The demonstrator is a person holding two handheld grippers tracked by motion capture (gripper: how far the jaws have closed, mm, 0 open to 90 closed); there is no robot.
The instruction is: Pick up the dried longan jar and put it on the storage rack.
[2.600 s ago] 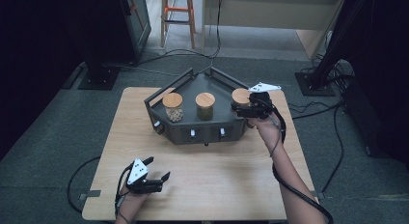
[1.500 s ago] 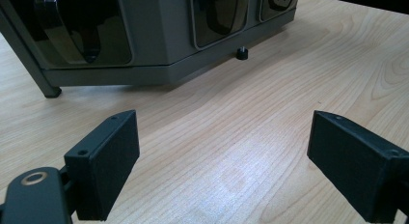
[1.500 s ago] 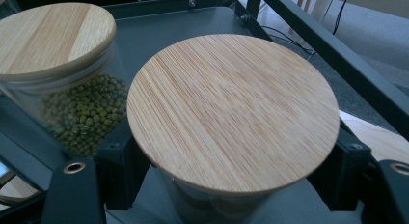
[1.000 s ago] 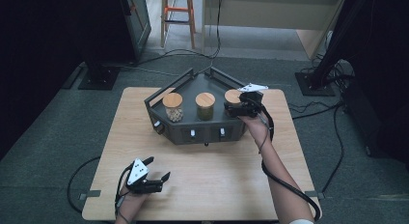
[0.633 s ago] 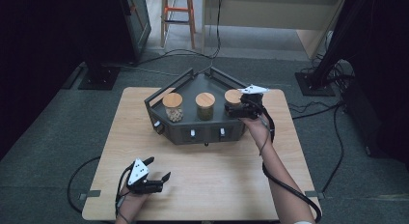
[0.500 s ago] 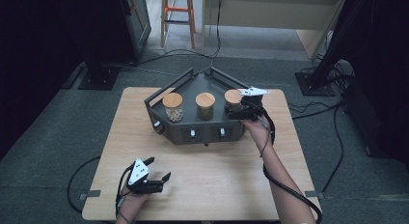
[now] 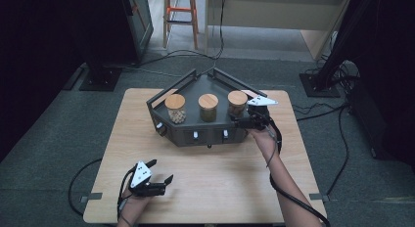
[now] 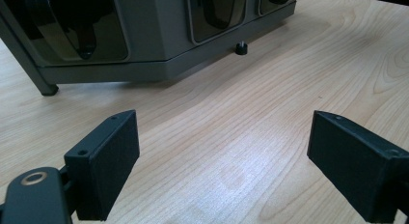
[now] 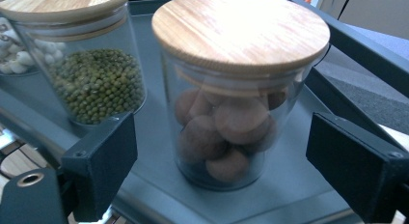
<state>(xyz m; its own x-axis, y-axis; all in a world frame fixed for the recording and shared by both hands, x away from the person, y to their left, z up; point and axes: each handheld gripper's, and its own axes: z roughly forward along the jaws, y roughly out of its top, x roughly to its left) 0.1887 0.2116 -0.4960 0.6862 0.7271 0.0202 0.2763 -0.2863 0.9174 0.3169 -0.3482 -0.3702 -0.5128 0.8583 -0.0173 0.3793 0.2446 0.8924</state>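
Right gripper [image 9: 219,161]: matte black jaws, just opened wide, flank without touching a cylindrical glass jar [image 9: 236,98], wooden disc lid, on grey metal tray [image 9: 159,122]; contents probably brown nuts. Left gripper [image 8: 222,166] wide, empty.

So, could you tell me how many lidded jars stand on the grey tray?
3, in a row: left jar, middle jar, right jar before the right gripper.
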